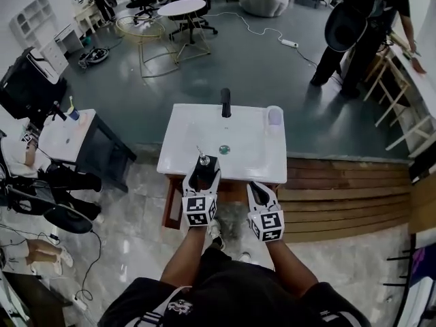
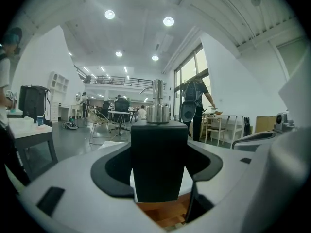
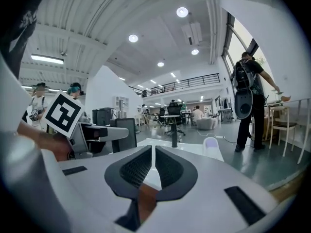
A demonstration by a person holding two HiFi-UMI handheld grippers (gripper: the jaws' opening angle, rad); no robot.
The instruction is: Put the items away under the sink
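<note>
A black soap dispenser [image 1: 204, 167] with a silver pump [image 2: 157, 103] is held upright at the front edge of the white sink [image 1: 238, 125]. My left gripper [image 1: 202, 177] is shut on the dispenser's black body [image 2: 159, 161]. My right gripper [image 1: 261, 193] hovers just right of it at the sink's front edge, shut with nothing between its jaws [image 3: 153, 166]. A lilac-topped white cup [image 1: 274, 117] stands at the sink's back right corner, also seen as the cup [image 3: 211, 144] in the right gripper view. A black faucet [image 1: 225, 103] rises at the back middle.
Below the sink is a wooden cabinet frame [image 1: 174, 203], with wood decking [image 1: 340, 196] to its right. A dark side table [image 1: 82, 142] stands to the left. A person with a backpack [image 1: 357, 29] stands at the far right by wooden shelving [image 1: 402, 107].
</note>
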